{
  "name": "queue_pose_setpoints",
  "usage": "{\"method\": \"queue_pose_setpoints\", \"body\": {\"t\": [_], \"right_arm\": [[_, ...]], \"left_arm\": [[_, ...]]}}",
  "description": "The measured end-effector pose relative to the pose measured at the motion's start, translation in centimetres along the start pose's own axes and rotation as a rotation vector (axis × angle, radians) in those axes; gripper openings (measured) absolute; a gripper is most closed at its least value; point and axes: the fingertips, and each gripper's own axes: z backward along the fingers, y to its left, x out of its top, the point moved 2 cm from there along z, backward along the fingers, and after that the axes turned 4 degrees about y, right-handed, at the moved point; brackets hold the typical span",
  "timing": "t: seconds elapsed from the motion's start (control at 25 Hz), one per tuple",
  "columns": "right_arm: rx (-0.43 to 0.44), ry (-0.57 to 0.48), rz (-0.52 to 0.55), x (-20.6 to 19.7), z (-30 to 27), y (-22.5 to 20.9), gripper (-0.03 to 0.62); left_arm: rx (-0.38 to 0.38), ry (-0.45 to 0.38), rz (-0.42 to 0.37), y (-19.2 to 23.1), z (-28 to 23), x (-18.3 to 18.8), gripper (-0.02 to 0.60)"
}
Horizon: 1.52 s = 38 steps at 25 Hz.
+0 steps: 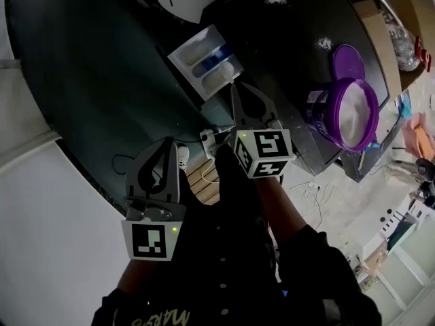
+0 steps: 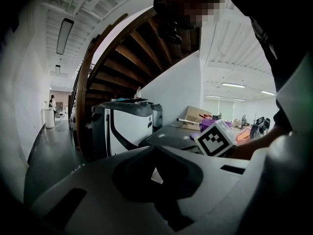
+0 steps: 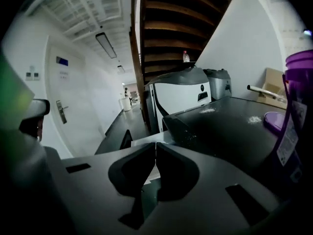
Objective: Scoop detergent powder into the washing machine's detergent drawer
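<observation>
The white detergent drawer [image 1: 204,61] stands pulled out of the dark washing machine [image 1: 285,26], with white powder in its compartments. My right gripper [image 1: 233,87] is shut, its tips just at the drawer's near corner; I see nothing between its jaws. In the right gripper view the same gripper [image 3: 156,145] points over the drawer's white edge [image 3: 146,140]. An open purple tub of powder [image 1: 346,114] sits on the machine to the right, also seen as the tub [image 3: 298,111]. My left gripper [image 1: 165,143] hangs lower left, shut and empty, its tips [image 2: 156,148] meeting.
The tub's purple lid [image 1: 350,63] lies flat on the machine top behind the tub. Spilled powder [image 1: 325,43] dots the top. A cardboard box [image 1: 380,26] stands at the right. A second machine [image 2: 122,126] and a staircase [image 2: 132,48] are ahead.
</observation>
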Motion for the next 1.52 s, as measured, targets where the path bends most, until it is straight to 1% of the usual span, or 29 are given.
{"method": "queue_pose_setpoints", "body": {"t": [0.2, 0.4, 0.52, 0.64, 0.88, 1.0, 1.16, 1.32, 1.44, 1.52], "right_arm": [[0.024, -0.033, -0.066, 1.4, 1.8, 0.5, 0.032], [0.014, -0.085, -0.034, 3.8, 4.6, 1.1, 0.032], [0.006, -0.128, -0.025, 5.9, 7.2, 1.0, 0.032], [-0.022, -0.169, -0.016, 7.5, 10.1, 0.4, 0.032], [-0.128, -0.259, -0.012, 9.9, 15.3, -1.8, 0.032], [-0.194, -0.303, -0.030, 10.7, 18.1, -3.3, 0.032], [-0.290, -0.348, -0.053, 11.1, 22.0, -5.8, 0.032], [-0.393, -0.371, -0.083, 10.5, 25.9, -8.5, 0.032], [-0.473, -0.362, -0.096, 9.1, 28.5, -10.8, 0.032], [-0.511, -0.346, -0.103, 8.3, 29.8, -11.8, 0.032]], "left_arm": [[-0.019, -0.034, -0.007, -0.4, 0.2, 1.5, 0.014], [-0.062, -0.078, -0.028, -1.2, 0.1, 3.4, 0.014], [-0.105, -0.100, -0.035, -2.3, -0.1, 5.0, 0.014], [-0.155, -0.140, -0.061, -3.7, -0.1, 6.9, 0.014], [-0.255, -0.212, -0.121, -6.4, -0.4, 10.0, 0.014], [-0.310, -0.224, -0.141, -8.2, -0.7, 10.9, 0.014], [-0.394, -0.267, -0.175, -11.2, -1.0, 12.5, 0.014], [-0.473, -0.281, -0.197, -14.1, -1.4, 13.3, 0.014], [-0.522, -0.288, -0.212, -16.0, -1.7, 13.5, 0.014], [-0.549, -0.294, -0.220, -17.1, -1.9, 13.5, 0.014]]}}
